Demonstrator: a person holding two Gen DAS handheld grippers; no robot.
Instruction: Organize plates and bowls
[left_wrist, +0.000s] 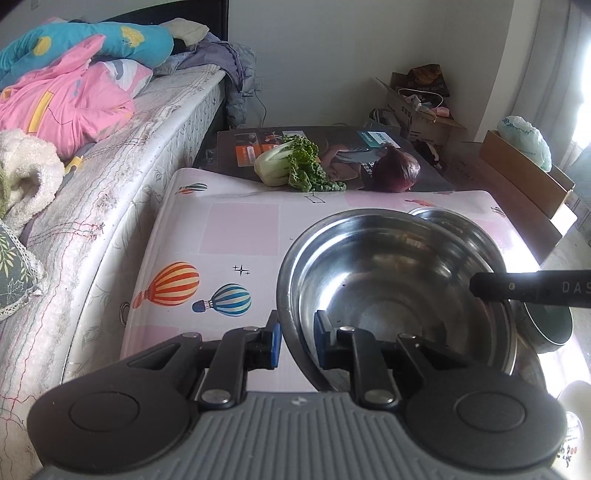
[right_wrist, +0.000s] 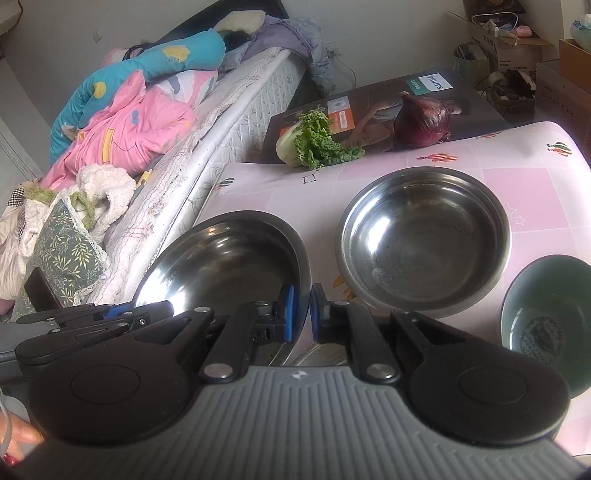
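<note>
A large steel bowl is held tilted above the pink table; it also shows in the right wrist view. My left gripper straddles its left rim, with a small gap showing around the rim. My right gripper is shut on its right rim; its finger reaches in from the right. A second steel bowl sits on the table, its rim just visible behind the first. A green ceramic bowl stands at the right.
A pink balloon-print tablecloth covers the table. A bok choy and a red onion lie on a Philips box behind it. A bed with bedding runs along the left. Cardboard boxes stand at the back right.
</note>
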